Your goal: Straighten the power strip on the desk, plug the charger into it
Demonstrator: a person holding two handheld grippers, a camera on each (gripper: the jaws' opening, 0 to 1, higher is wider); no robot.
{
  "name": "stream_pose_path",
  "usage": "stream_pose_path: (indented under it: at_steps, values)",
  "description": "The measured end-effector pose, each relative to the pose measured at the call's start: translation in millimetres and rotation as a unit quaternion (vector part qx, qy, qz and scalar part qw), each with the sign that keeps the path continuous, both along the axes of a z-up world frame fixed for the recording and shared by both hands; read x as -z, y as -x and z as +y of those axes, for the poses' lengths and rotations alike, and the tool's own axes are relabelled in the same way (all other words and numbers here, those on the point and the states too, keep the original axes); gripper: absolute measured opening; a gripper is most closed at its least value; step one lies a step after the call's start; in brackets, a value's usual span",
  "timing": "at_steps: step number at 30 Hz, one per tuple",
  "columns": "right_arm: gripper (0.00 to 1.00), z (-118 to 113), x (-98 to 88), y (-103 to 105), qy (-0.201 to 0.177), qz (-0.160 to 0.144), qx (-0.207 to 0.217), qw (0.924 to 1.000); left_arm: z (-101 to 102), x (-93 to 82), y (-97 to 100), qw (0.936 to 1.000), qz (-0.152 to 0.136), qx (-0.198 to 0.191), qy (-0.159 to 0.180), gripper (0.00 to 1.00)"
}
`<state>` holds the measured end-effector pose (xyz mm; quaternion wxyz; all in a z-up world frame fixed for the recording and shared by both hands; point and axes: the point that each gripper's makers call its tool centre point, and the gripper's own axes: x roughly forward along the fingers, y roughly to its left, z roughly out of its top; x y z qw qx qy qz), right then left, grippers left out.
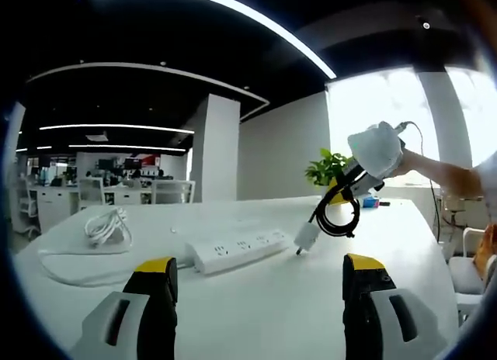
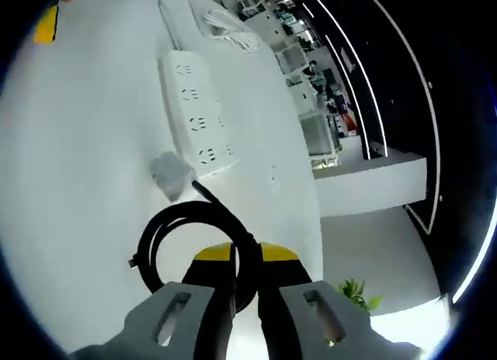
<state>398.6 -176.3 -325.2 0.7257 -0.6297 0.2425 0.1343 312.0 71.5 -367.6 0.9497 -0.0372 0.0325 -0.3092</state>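
A white power strip (image 1: 237, 249) lies on the white desk (image 1: 311, 298); it is also in the right gripper view (image 2: 196, 115), with its cord running off the far end. My right gripper (image 2: 246, 255) is shut on the black coiled cable (image 2: 186, 236) of the charger, and the white charger plug (image 2: 172, 174) hangs just short of the strip's near end. In the left gripper view the right gripper (image 1: 359, 181) holds the charger (image 1: 306, 237) just above the desk, right of the strip. My left gripper (image 1: 256, 271) stands open near the desk's front with nothing between its fingers.
A bundled white cable (image 1: 106, 227) lies at the desk's left, with the strip's cord looping around it. A potted green plant (image 1: 326, 170) stands at the far edge. Office desks and chairs fill the background. A person's arm (image 1: 443, 174) reaches in from the right.
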Motion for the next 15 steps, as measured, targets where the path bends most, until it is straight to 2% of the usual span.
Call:
stream_pose_path:
  at_steps: [5, 10, 11, 12, 15]
  values:
    - [0.07, -2, -15.7, -3, 0.048, 0.001, 0.018, 0.9987, -2, -1.0, 0.9, 1.0, -0.002, 0.002, 0.001, 0.9]
    - [0.07, 1, -23.0, -8, 0.063, 0.009, 0.027, 0.9976, -11, -1.1, -1.6, 0.9996, -0.008, 0.012, -0.023, 0.9]
    - [0.07, 1, -24.8, -8, 0.067, 0.008, 0.028, 0.9973, -15, -1.6, -3.0, 0.9992, -0.014, 0.018, -0.032, 0.9]
    - [0.07, 4, -27.5, -6, 0.07, 0.007, 0.027, 0.9972, -24, -5.9, -4.8, 0.9981, -0.033, 0.037, -0.037, 0.91]
    - [0.07, 9, -33.3, -2, 0.071, 0.002, 0.024, 0.9971, -42, -9.1, -7.9, 0.9961, -0.04, 0.071, -0.035, 0.9]
